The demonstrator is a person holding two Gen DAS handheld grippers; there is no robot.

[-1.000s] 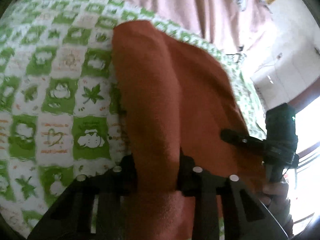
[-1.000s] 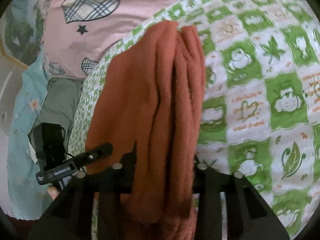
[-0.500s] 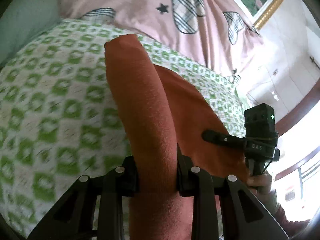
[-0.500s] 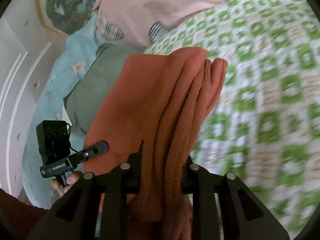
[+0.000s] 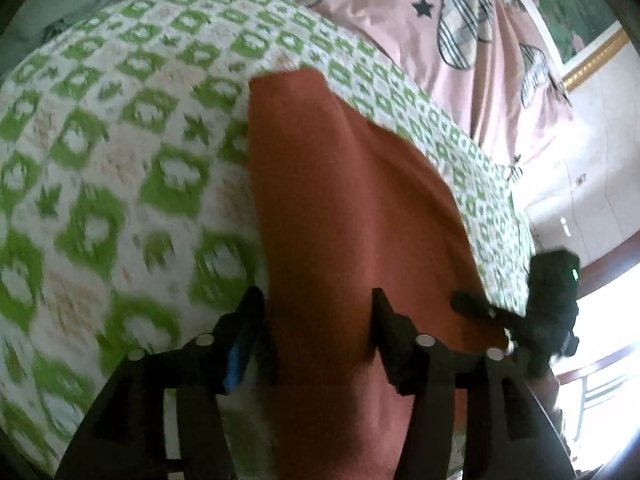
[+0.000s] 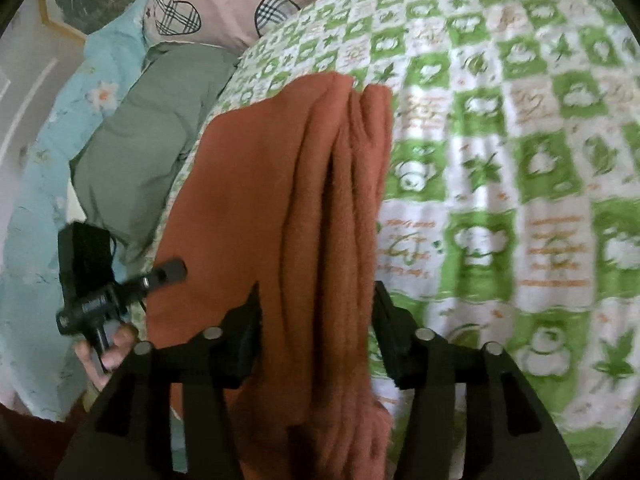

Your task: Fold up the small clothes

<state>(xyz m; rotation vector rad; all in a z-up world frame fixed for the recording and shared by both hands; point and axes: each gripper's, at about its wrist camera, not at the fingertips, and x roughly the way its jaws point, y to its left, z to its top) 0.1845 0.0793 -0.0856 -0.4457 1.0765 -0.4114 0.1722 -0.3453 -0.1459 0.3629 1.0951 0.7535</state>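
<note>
A rust-orange fleecy garment lies folded lengthwise over the green-and-white checked bedspread. My left gripper straddles one end of it. Its jaws are opening, with the cloth still between them but loose. In the right wrist view the same garment shows several long folds. My right gripper straddles its other end, its jaws also opening around the cloth. Each gripper appears in the other's view: the right one at the garment's far edge, the left one held by a hand.
A pink cover with plaid hearts lies at the head of the bed. A grey-green pillow and a pale blue floral sheet sit beside the bedspread. The bed's edge runs near the garment.
Both grippers' jaws have spread apart and no longer pinch the garment. Both hands travelled across the bed with the cloth, and the pink cover and pillow came into view.
</note>
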